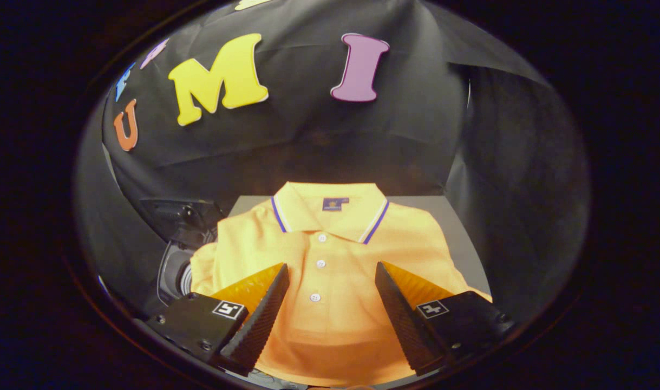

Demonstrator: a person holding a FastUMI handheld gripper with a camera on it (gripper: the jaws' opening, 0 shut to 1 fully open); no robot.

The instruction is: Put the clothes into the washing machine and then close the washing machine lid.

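An orange polo shirt (330, 271), folded, with a blue-and-white striped collar and white buttons, lies flat on a grey surface (459, 238). My gripper (332, 266) hovers over the shirt's lower front, fingers spread wide apart, the button placket showing between them. Neither finger presses on the cloth. To the left of the shirt, a dark washing machine (175, 265) shows its round opening, with its lid (178, 214) standing raised behind it; the shirt's left sleeve lies close to the machine's rim.
Black cloth walls close in behind and to the right of the grey surface. A strip of bare grey surface shows to the right of the shirt and behind its collar.
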